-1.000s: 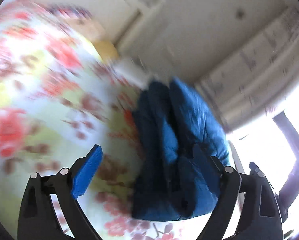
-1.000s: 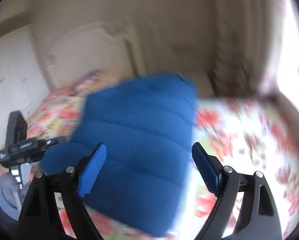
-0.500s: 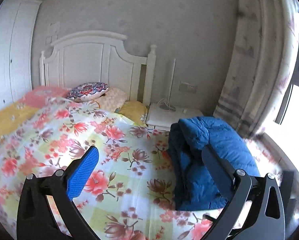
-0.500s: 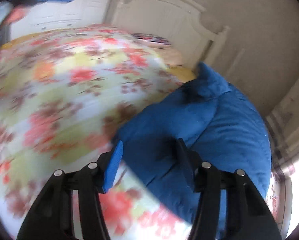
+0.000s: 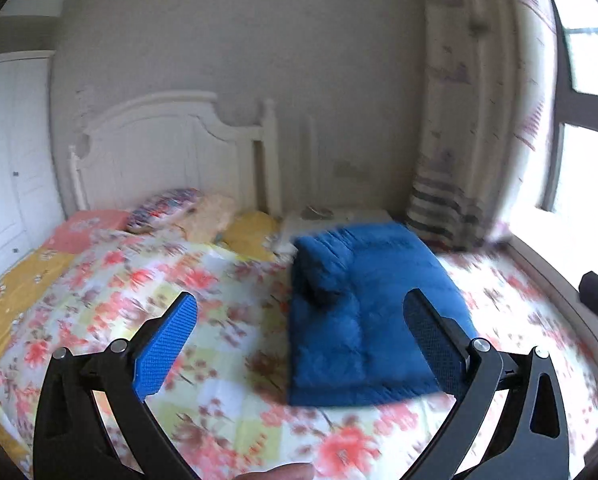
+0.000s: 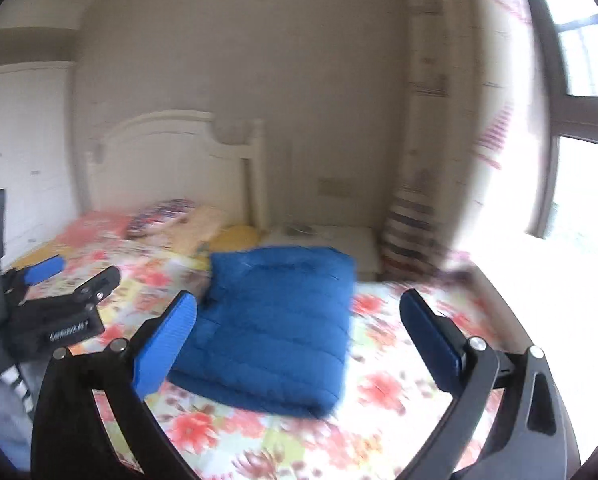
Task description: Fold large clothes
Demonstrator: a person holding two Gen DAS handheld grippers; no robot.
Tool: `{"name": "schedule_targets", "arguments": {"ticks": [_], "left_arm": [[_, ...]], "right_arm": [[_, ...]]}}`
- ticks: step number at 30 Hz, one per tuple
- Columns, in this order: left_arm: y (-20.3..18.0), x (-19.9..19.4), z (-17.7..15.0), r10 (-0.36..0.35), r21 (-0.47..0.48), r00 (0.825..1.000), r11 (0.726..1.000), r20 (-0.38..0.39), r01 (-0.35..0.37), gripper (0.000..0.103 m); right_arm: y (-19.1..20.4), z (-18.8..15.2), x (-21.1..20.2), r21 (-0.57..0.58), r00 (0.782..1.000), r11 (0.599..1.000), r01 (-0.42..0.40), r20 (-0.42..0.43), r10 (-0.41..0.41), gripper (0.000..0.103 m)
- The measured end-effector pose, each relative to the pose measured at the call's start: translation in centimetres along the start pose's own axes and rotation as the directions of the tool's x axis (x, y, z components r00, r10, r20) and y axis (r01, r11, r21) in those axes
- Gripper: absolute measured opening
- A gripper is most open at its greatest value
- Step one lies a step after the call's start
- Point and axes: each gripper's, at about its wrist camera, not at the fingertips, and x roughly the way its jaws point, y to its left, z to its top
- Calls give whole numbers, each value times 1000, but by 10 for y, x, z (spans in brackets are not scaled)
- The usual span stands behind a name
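Note:
A blue quilted jacket (image 5: 363, 320) lies folded into a thick rectangle on the floral bedspread (image 5: 219, 360), near the right side of the bed. My left gripper (image 5: 299, 300) hangs open above the bed, back from the jacket, with nothing between its blue pads. In the right wrist view the same jacket (image 6: 275, 328) lies ahead and below. My right gripper (image 6: 299, 300) is opening its jaws wide; no cloth is between them. The left gripper (image 6: 59, 304) also shows at that view's left edge.
A white headboard (image 5: 171, 152) and several pillows (image 5: 167, 208) sit at the far end of the bed. A white nightstand (image 6: 331, 240) stands beside it, then a striped curtain (image 5: 451, 160) and a bright window (image 6: 579, 200). White wardrobe doors (image 5: 7, 160) line the left.
Both grippers have drawn back and up from the jacket, which now lies free on the bed. The right jaws narrowed half a second ago and have spread wide again.

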Motion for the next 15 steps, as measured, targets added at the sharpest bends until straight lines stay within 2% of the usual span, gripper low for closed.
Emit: {"name": "schedule_targets", "arguments": {"ticks": [5, 15], "left_arm": [[-18, 8, -23, -25, 40, 996, 999, -91, 29, 99], [-15, 10, -25, -11, 26, 995, 1000, -100, 14, 99]], "right_arm": [[-4, -32, -1, 8, 996, 1000, 12, -83, -11, 101], [-22, -30, 5, 33, 994, 998, 57, -92, -53, 101]]}}
